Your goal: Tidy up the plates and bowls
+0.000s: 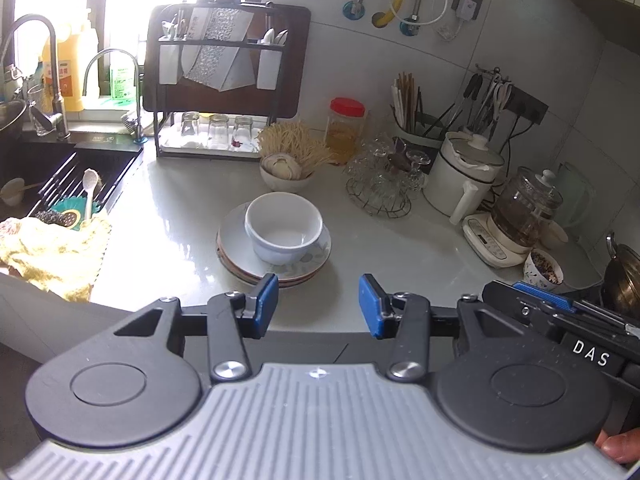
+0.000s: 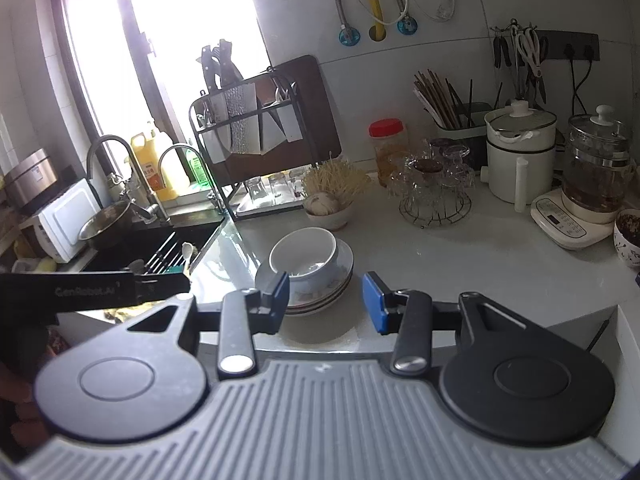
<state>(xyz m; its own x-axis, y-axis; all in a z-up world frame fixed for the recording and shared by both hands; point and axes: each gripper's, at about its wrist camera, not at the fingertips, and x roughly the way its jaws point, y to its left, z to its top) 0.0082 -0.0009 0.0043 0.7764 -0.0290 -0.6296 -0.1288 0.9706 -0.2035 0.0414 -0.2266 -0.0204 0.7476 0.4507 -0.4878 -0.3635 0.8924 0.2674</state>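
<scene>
A white bowl [image 1: 284, 227] stands upright on a short stack of plates [image 1: 236, 240] in the middle of the pale counter; the top plate has a leaf print. The right wrist view shows the same bowl [image 2: 306, 254] and plates [image 2: 344, 264]. My left gripper [image 1: 318, 306] hovers just in front of the stack, open, with nothing between its blue pads. My right gripper [image 2: 326, 300] is also open and empty, its left pad overlapping the plates' near edge in the picture. The right gripper's body shows at the right edge of the left wrist view.
A sink [image 1: 64, 168] with a rack, spoon and yellow cloth [image 1: 56, 252] lies left. Behind the stack are a bowl of garlic [image 1: 286, 172], a glass rack [image 1: 224, 136], a red-lidded jar [image 1: 346, 128], glassware [image 1: 384, 176], a white pot [image 1: 464, 172] and a kettle [image 1: 520, 216].
</scene>
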